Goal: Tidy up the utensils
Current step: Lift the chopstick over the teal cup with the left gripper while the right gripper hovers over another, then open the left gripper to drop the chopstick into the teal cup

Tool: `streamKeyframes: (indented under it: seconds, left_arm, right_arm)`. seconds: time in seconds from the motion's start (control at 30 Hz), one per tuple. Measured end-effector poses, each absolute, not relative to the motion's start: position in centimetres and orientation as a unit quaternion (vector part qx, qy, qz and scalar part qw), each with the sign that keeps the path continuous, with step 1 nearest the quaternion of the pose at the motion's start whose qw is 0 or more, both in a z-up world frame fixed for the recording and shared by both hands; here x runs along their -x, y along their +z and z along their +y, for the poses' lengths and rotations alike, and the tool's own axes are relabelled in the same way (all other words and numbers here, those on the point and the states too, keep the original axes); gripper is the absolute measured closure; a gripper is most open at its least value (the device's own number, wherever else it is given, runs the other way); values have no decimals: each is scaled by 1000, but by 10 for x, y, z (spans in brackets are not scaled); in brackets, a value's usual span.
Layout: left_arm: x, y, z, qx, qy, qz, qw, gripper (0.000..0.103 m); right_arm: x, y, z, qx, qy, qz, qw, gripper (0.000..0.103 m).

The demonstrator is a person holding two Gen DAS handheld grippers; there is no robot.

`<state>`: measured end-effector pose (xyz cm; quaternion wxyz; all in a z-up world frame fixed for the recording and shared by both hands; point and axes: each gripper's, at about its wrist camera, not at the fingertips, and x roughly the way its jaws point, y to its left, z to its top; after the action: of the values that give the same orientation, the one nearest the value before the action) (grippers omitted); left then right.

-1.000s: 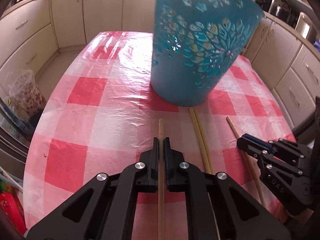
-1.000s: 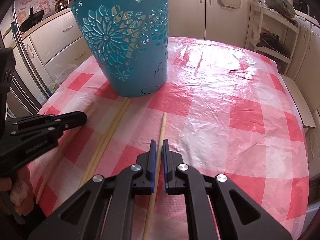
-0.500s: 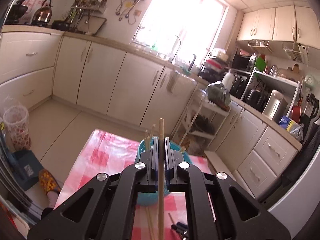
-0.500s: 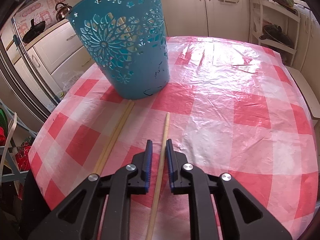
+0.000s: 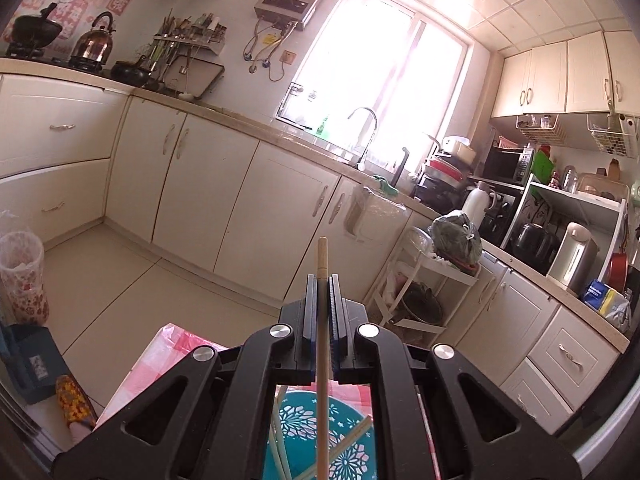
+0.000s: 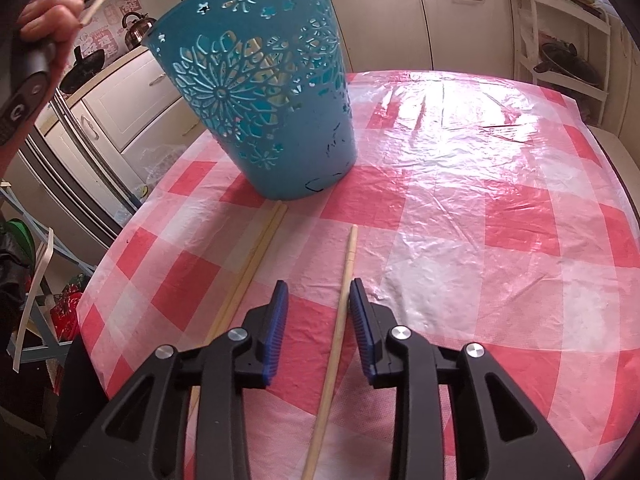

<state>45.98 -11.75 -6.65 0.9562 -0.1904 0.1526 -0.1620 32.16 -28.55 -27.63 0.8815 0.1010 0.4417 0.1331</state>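
Observation:
My left gripper is shut on a wooden chopstick and holds it upright high above the teal cut-out basket, where other chopsticks lean inside. In the right wrist view the basket stands on the red-and-white checked table. My right gripper is open, low over the cloth, with one chopstick lying between its jaws, close to the right one. A pair of chopsticks lies to its left, reaching the basket's base.
The person's hand holding the left gripper shows at the top left of the right wrist view. Kitchen cabinets, a sink and a cluttered counter ring the room. The table's left edge drops to the floor clutter.
My left gripper lifted its chopstick off the table and rose above the basket. My right gripper opened wide around the chopstick that stays on the cloth.

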Motion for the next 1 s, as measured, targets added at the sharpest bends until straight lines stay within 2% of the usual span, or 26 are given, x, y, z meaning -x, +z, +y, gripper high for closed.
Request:
streamKeyframes:
  seconds: [0.5, 0.83, 0.93, 1.0]
  left_arm:
    - [-474, -88, -127, 191, -137, 124, 964, 98]
    - [-459, -98, -141, 119, -156, 172, 965, 98]
    - [-446, -103, -137, 98, -155, 192, 964, 89]
    - [-429, -104, -123, 101, -140, 187, 967, 68]
  right_arm:
    - [-322, -277, -285, -107, 146, 442, 879, 63]
    - [-323, -277, -285, -106, 145, 442, 879, 63]
    - [-323, -277, -284, -106, 145, 441, 879, 63]
    - [-323, -277, -284, -107, 146, 441, 879, 63]
